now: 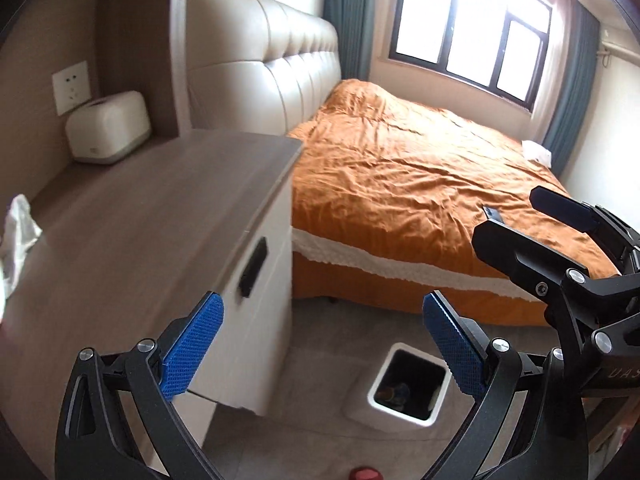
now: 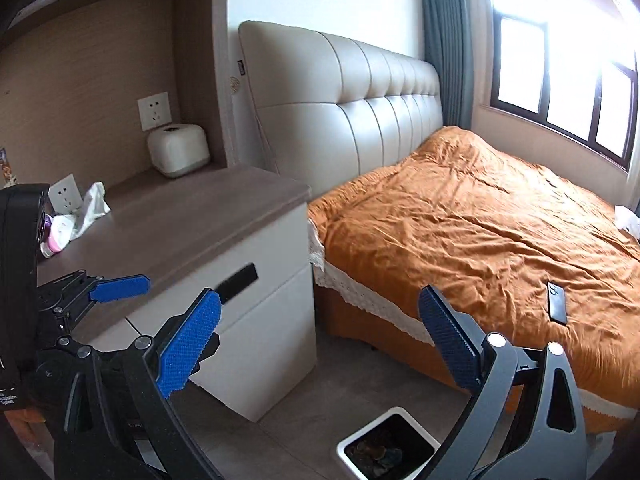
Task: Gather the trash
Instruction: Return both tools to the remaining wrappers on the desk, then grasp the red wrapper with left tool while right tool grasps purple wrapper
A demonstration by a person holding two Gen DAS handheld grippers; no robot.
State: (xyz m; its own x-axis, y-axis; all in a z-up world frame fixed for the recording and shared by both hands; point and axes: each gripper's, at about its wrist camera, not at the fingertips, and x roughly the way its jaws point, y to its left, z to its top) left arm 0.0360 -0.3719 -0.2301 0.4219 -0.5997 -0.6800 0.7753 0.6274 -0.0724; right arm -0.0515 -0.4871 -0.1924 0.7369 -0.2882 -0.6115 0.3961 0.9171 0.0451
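A crumpled white tissue lies on the wooden nightstand top at the far left; in the right wrist view it sits beside a small pink-and-white item. Another white wad lies at the bed's far corner, also in the right wrist view. A white square trash bin holding some trash stands on the floor by the bed; it also shows in the right wrist view. My left gripper is open and empty above the nightstand's front edge. My right gripper is open and empty over the floor.
A white tissue box stands at the back of the nightstand under a wall socket. The orange bed carries a dark phone. A red object sits on the floor at the bottom edge. The right gripper's body is to my left gripper's right.
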